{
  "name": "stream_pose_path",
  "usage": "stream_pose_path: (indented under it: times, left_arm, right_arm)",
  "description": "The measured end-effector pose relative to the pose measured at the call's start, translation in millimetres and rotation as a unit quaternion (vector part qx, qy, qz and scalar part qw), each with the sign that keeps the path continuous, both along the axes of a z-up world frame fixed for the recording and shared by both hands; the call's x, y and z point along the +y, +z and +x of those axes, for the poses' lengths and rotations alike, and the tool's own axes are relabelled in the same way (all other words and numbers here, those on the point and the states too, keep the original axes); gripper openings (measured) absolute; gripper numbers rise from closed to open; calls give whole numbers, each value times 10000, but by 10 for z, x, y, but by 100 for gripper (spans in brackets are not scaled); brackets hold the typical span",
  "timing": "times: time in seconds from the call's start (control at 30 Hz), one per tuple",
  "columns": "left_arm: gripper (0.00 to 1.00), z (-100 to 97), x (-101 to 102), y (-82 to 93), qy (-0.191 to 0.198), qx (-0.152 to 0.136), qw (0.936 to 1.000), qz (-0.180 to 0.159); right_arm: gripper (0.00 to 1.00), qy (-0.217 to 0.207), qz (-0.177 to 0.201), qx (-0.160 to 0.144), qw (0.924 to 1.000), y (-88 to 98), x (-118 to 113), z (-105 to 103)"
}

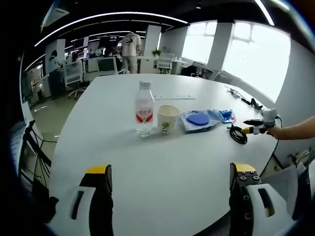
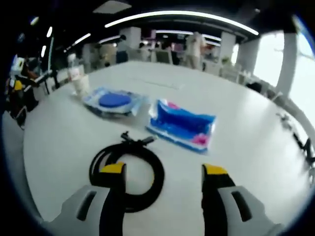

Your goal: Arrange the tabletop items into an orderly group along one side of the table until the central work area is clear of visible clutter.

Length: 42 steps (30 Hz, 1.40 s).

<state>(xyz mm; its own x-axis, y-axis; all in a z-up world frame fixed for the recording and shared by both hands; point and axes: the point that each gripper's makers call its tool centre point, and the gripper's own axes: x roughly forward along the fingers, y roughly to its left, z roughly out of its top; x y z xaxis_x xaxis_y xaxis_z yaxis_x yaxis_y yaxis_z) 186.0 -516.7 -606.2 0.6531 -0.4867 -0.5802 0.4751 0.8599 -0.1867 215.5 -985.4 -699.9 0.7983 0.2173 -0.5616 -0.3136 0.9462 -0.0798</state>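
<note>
Both tongs gape, holding nothing: left tongs (image 1: 170, 178) face bottle (image 1: 144, 109) and cup (image 1: 167, 118); right tongs (image 2: 164, 178) above cable (image 2: 127, 170) on desk (image 2: 246, 147).

Occlusions and blur
Coiled cable (image 2: 127, 173) lay partly behind the left jaw; bottle (image 2: 73, 73) at upper left was blurred.

Left tool (image 1: 170, 179) jaws wide apart, holding nothing. Right tool (image 2: 162, 174) jaws apart, seemingly empty; its forearm (image 1: 295, 130) reaches in from right.
</note>
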Motion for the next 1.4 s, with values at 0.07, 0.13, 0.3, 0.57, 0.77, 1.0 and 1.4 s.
stream_pose_path:
  times: [0.07,0.13,0.3,0.57,0.77,1.0,1.4]
  left_arm:
    - [100,8,-6,12,-12,-22,10000,-17]
    - [100,19,-14,30,-21,-63,10000,-25]
    - [100,45,-46,66,-33,-131,9999,-66]
    - [100,66,-38,121,37,-168,9998,-94]
    - [100,43,-20,189,76,-189,9997,-113]
    - [100,-26,-37,235,100,-241,9995,-195]
    - [100,-230,-152,142,-41,-46,9998,-191]
  right_arm:
    - [72,-57,195,-193,9996,115,12,8]
    - [80,-94,404,-222,9989,200,37,-18]
    - [90,-34,483,-365,9982,425,111,-100]
    - [100,-268,735,-412,9961,675,128,-208]
    - [100,-357,861,-140,9956,684,210,-449]
    - [100,-409,953,-129,9945,802,275,-656]
    - [100,-635,968,138,9932,752,282,-1019]
